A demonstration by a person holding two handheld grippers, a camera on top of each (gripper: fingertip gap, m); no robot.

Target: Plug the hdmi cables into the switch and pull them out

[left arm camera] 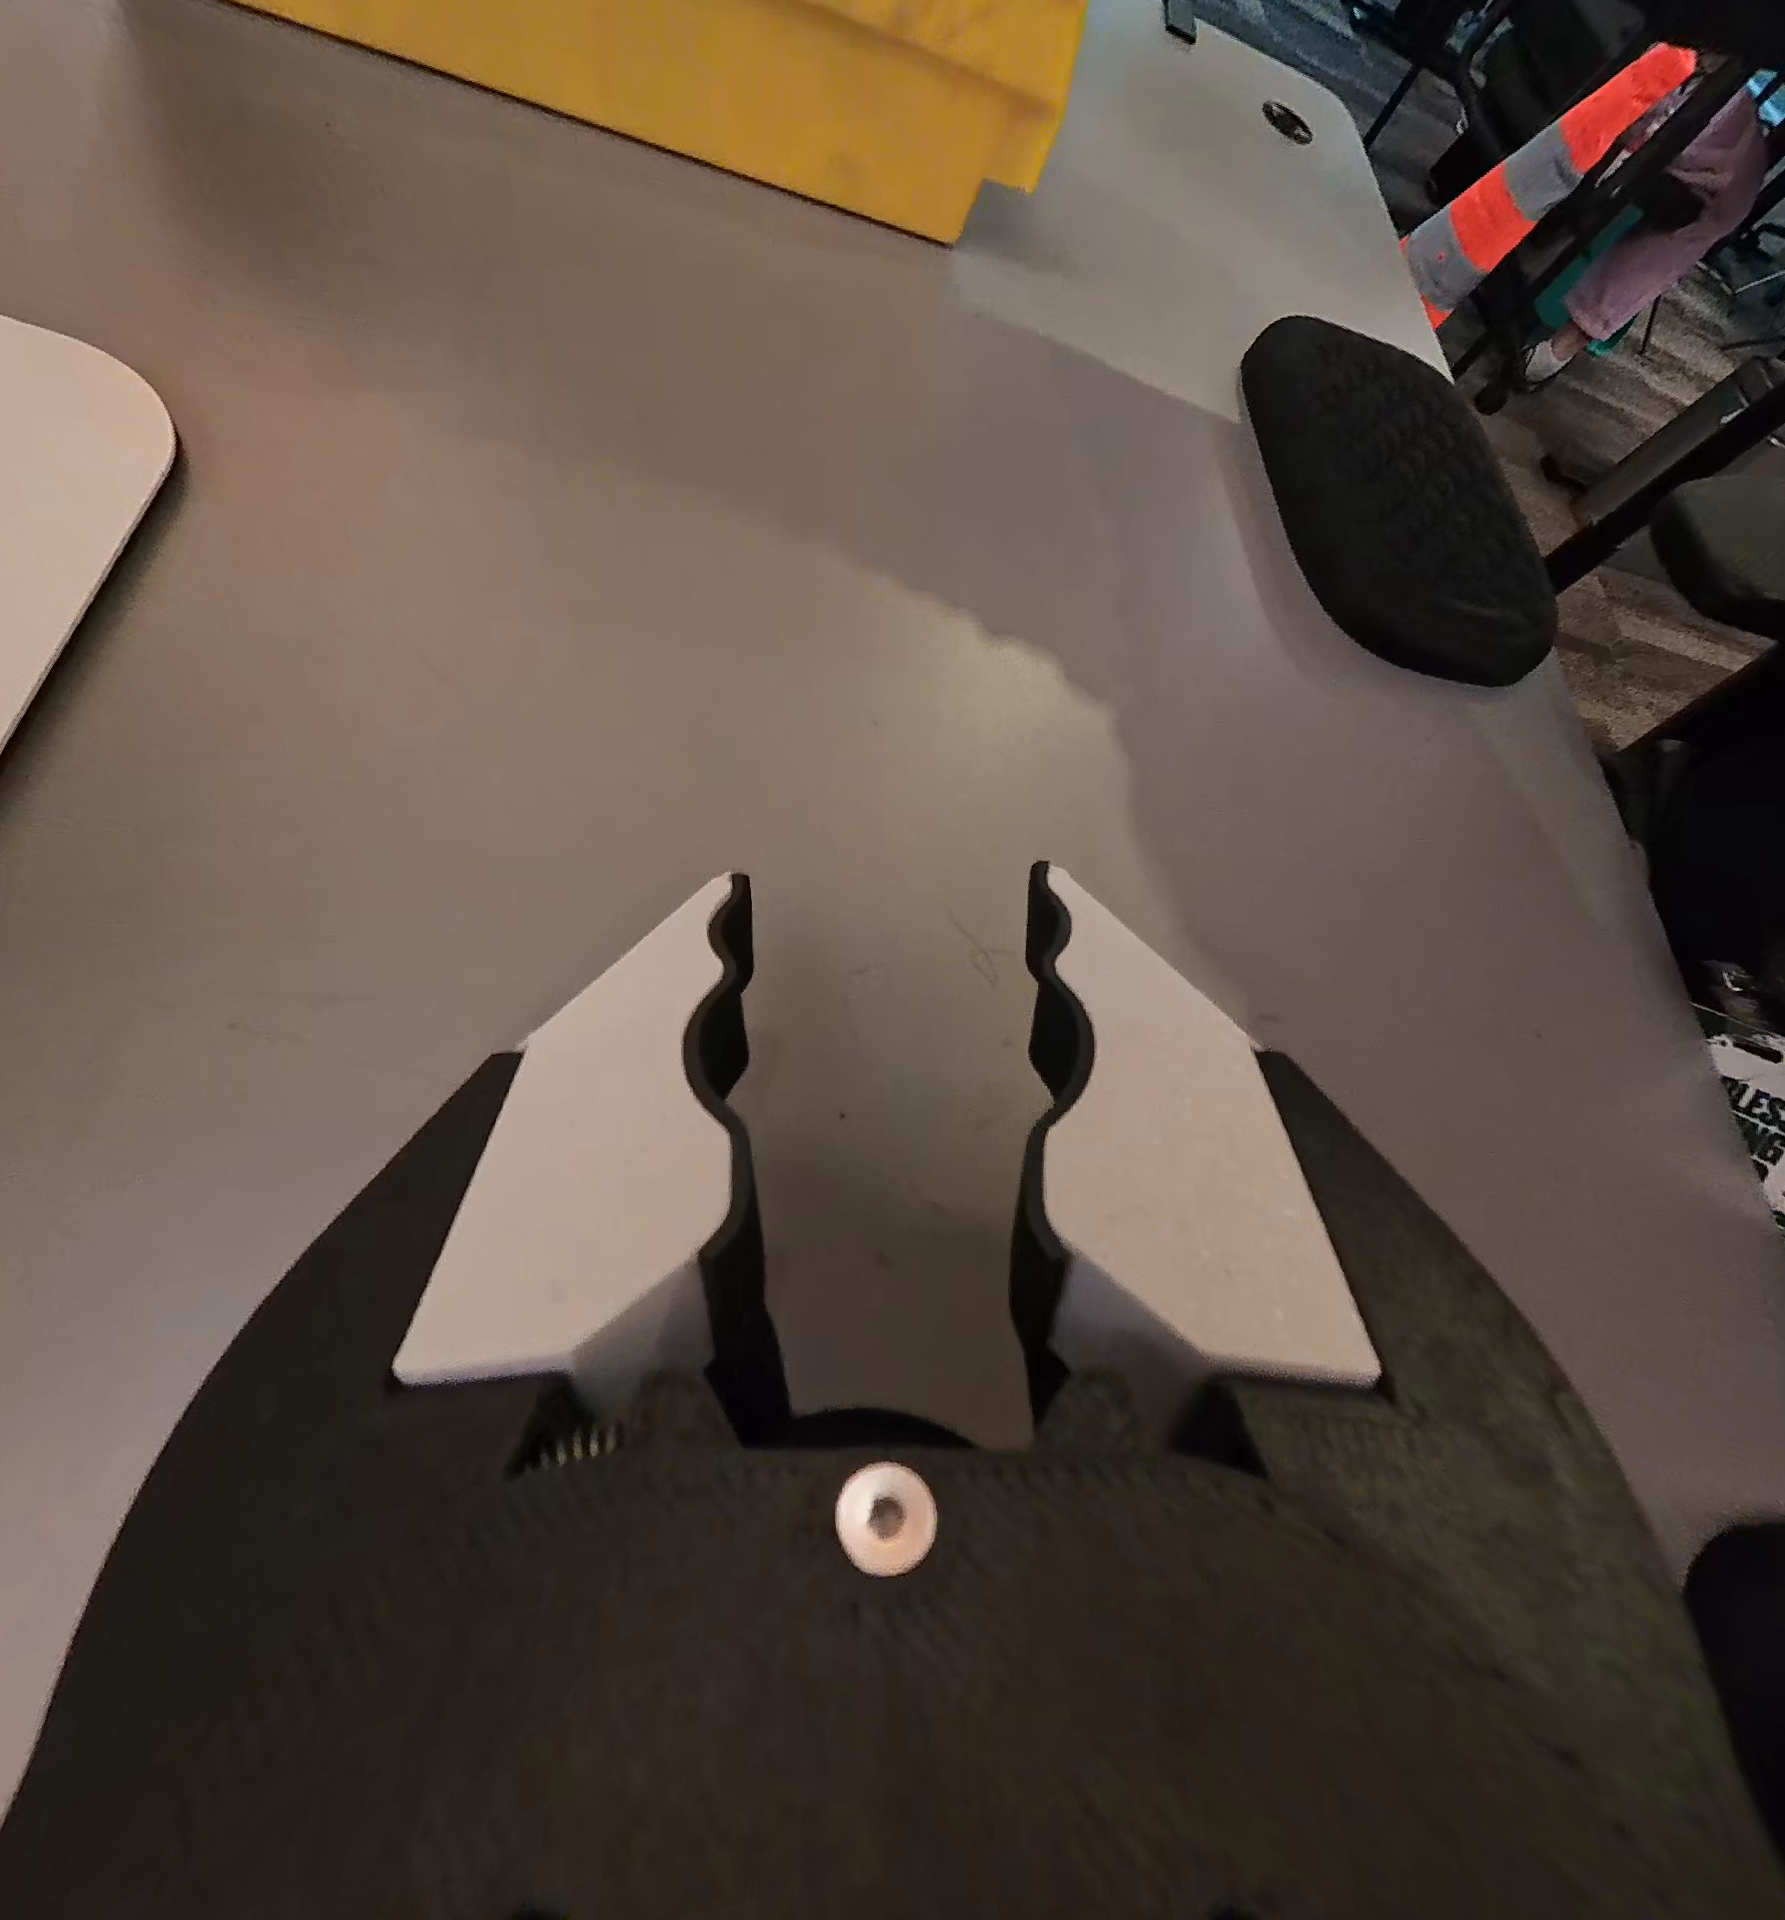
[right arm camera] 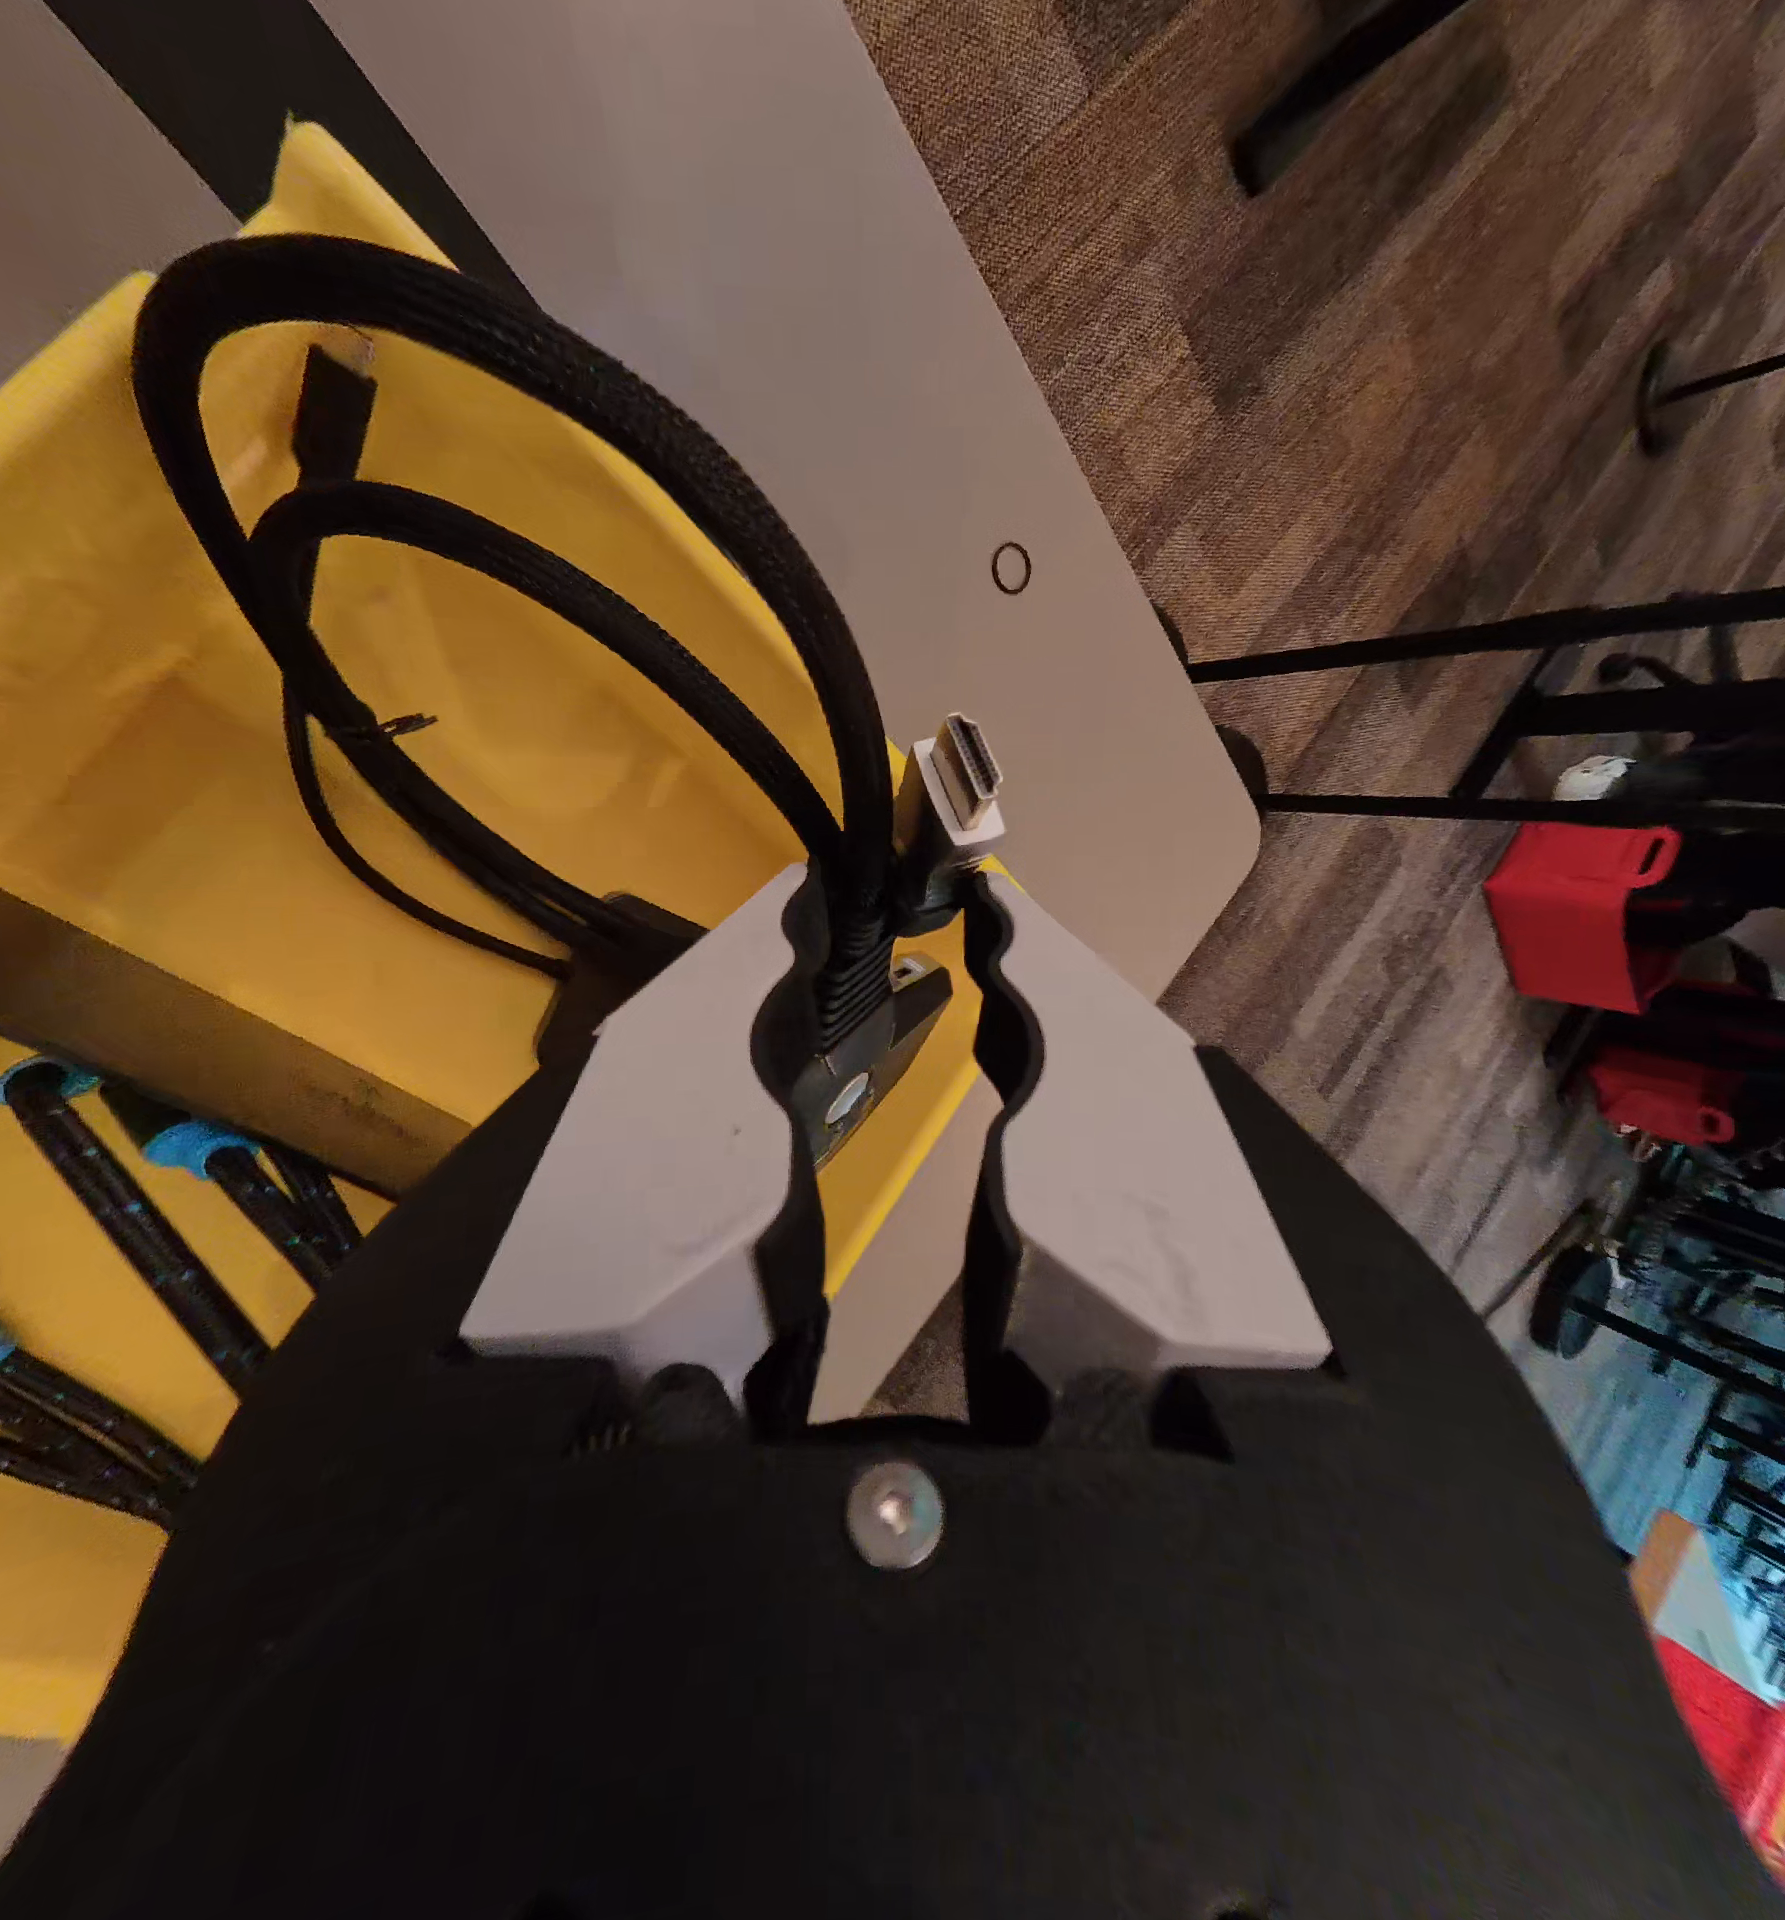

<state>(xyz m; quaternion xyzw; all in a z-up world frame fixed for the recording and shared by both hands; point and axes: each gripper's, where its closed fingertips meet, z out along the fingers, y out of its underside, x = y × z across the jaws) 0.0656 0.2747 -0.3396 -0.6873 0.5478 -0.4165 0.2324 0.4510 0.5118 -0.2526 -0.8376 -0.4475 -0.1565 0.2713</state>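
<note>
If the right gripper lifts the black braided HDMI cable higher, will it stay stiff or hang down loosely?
Probably semi-stiff: the braided cable holds wide springy loops above the yellow bin rather than collapsing. The plug looks rigid, so it should keep pointing past the right gripper. The loops may swing and shift the plug.

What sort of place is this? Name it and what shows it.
Probably an office or lab workspace: a grey desk with rounded corners, patterned carpet flooring, and a yellow bin of coiled cables.
</note>
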